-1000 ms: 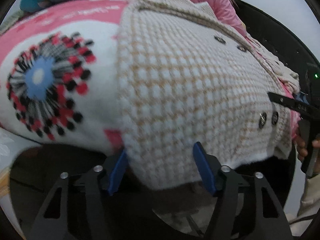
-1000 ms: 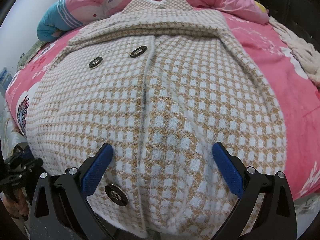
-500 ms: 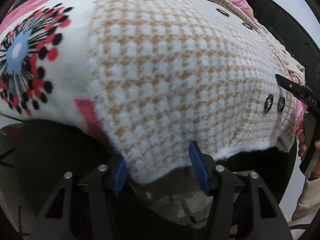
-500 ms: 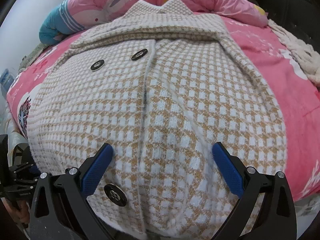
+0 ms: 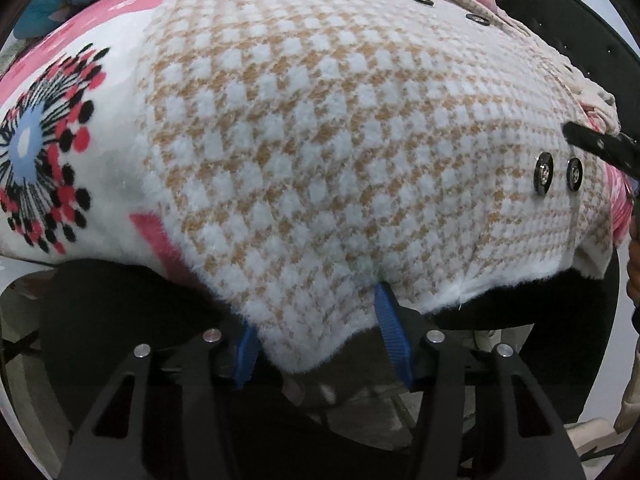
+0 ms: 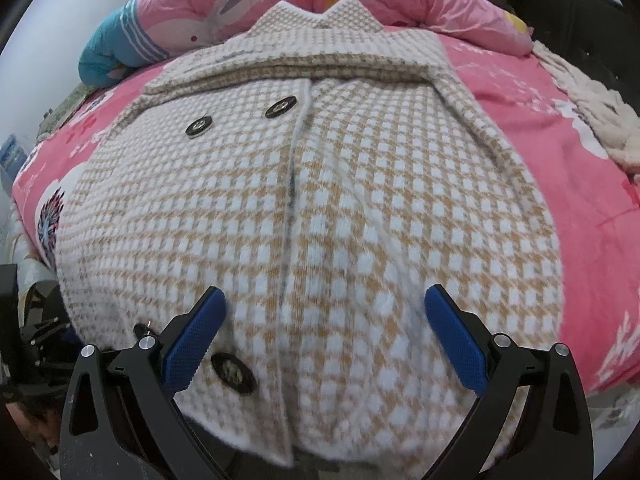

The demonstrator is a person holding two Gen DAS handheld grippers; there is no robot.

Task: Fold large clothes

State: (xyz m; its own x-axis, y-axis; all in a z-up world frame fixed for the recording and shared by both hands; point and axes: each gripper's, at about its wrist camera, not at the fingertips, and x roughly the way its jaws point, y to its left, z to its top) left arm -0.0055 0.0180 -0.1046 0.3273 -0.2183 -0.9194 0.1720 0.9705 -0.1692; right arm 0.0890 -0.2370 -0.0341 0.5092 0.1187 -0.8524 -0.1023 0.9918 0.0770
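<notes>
The coat [image 6: 320,208] lies flat on the bed [image 6: 560,128], its length running away from both jaws. The left gripper [image 5: 320,344] has been closing around the hem corner; the right gripper [image 6: 324,340] hangs open above the hem.

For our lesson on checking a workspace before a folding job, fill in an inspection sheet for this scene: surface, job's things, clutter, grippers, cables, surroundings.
Surface: bed with pink flowered blanket.
Job's things: checked coat lying flat, front up, hem at the near bed edge.
Clutter: pink quilt and cream cloth at the far and right sides.
Grippers: left gripper has just been closing, coat hem corner between its jaws; right gripper open over the hem.
Cables: nothing seen.
Surroundings: pale wall, dark frame.
</notes>
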